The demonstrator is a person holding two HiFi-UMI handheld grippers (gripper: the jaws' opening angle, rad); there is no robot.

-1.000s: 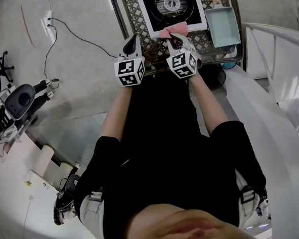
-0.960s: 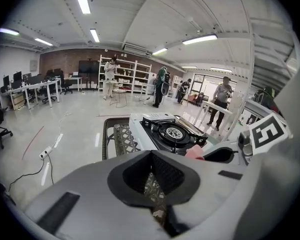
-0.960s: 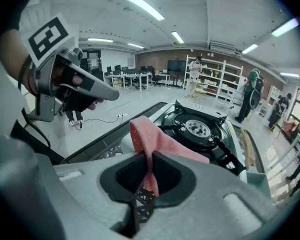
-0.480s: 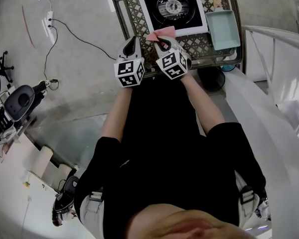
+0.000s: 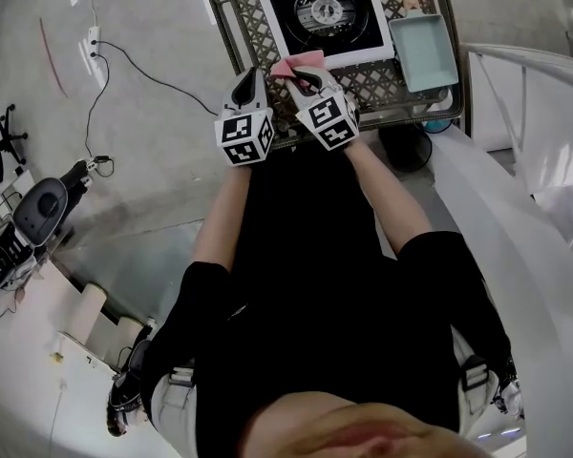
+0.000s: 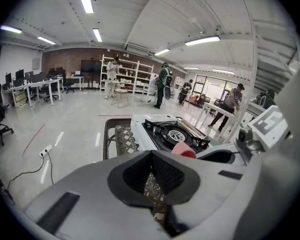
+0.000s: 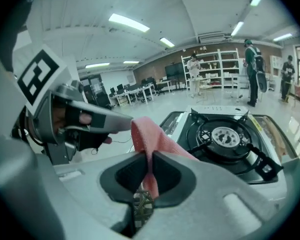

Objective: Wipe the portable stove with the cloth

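Both pairs of jaws were closed: my right gripper (image 7: 149, 176) pinched the pink cloth (image 7: 147, 134) by a fold, and my left gripper (image 6: 152, 171) held nothing. The cloth looked soft and limp as it flopped just beside the portable stove (image 7: 225, 139) on the lattice desk (image 5: 253, 36), so I judged a bunched hold steadier.

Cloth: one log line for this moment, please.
right gripper: shut on cloth | left gripper: shut, empty | cloth: by stove corner
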